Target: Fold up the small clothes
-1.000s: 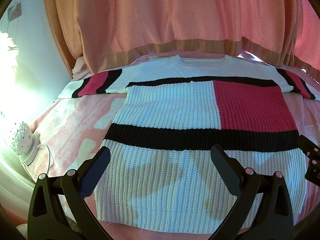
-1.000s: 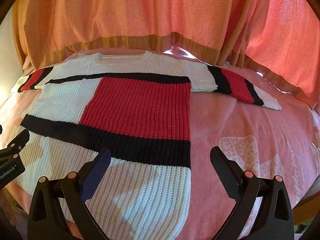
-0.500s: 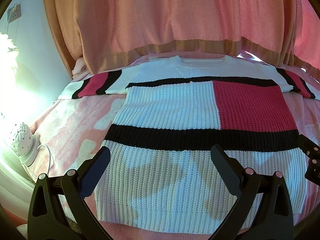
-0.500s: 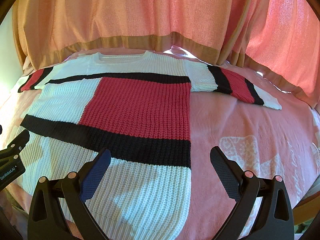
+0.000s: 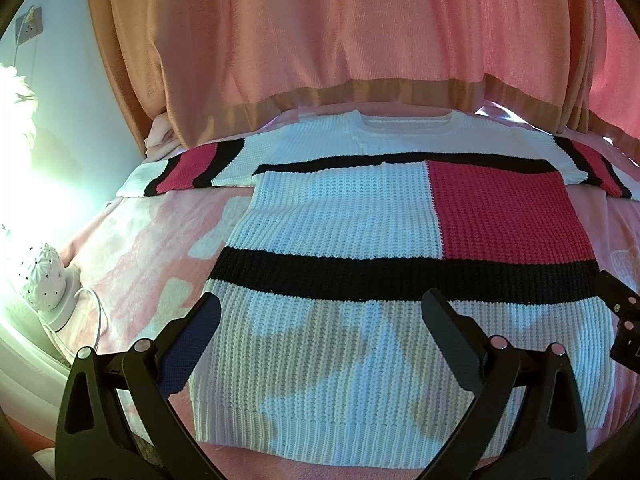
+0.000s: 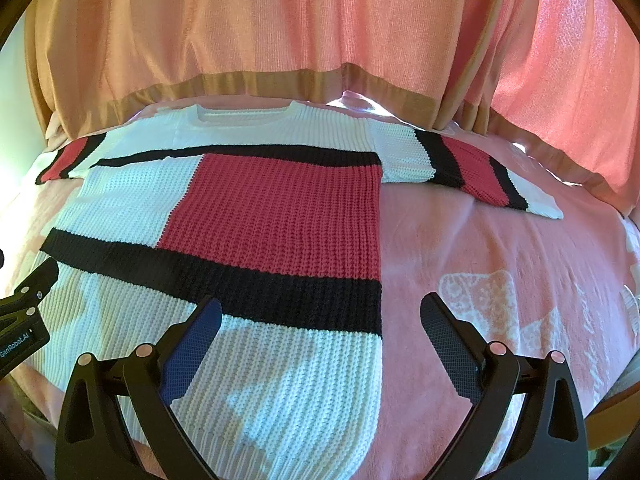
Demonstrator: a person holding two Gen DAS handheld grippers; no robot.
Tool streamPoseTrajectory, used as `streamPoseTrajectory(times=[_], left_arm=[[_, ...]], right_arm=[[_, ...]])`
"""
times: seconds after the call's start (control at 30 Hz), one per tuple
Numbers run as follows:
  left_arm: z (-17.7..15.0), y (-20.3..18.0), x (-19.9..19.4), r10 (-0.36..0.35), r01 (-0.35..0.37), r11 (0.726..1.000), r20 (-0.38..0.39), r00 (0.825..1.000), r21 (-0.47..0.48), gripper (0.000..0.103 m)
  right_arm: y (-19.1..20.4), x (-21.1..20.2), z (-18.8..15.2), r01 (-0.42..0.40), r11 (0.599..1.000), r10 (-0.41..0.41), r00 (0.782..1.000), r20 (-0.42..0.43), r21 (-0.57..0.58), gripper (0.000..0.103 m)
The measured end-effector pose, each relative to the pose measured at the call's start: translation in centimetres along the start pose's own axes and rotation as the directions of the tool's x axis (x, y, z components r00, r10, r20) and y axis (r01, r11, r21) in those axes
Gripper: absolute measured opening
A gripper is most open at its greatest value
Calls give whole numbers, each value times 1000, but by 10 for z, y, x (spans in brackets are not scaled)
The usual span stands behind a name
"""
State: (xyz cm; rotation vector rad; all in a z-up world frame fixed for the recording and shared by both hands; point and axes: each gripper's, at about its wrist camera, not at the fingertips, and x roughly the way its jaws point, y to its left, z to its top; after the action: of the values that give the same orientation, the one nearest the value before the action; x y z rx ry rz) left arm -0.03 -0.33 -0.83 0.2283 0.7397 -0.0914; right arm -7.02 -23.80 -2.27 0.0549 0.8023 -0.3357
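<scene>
We have the knit sweater [image 5: 360,248] spread flat and face-up on the pink bed cover [image 6: 500,280], neckline at 12 o'clock near the curtain [image 5: 340,32], hem at 6 o'clock nearest us, both sleeves stretched out sideways. Our left gripper [image 5: 320,320] hangs over the lower white panel with its jaws spread wide and nothing between them; our right gripper [image 6: 320,320] is just as wide apart and empty, straddling the sweater's right side seam, one finger over knit, the other over bare cover.

By our reading, no fold has begun, so the first move is likely a sleeve. We would do well to reach the right sleeve [image 6: 480,168] at 1 o'clock, pinch only the cuff end, and lay it across the body without dragging the chunky knit out of square. The left sleeve [image 5: 188,168] at 10 o'clock mirrors it.

We see no basket, box or other container in either view, only a white dotted lamp [image 5: 42,276] at 9 o'clock.
</scene>
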Motion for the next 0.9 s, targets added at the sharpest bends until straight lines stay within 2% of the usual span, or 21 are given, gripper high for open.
streamPoseTrajectory(times=[0.7,0.83,0.9], left_arm=[[1,0,1,-13,13,1000,-9,1000,-8,98],[15,-5,0,-34,33,999,-22,999,-19,98],[30,-11,-4,-31,31,999,1,1000,-8,98]], right_arm=[[-1,0,2,-1,1000,1,1000,-2,5,98],[-23,0,22,-29,997,30,1000,-1,66,98],[-48,-2,42,-8,994,5,1000,31,105,98]])
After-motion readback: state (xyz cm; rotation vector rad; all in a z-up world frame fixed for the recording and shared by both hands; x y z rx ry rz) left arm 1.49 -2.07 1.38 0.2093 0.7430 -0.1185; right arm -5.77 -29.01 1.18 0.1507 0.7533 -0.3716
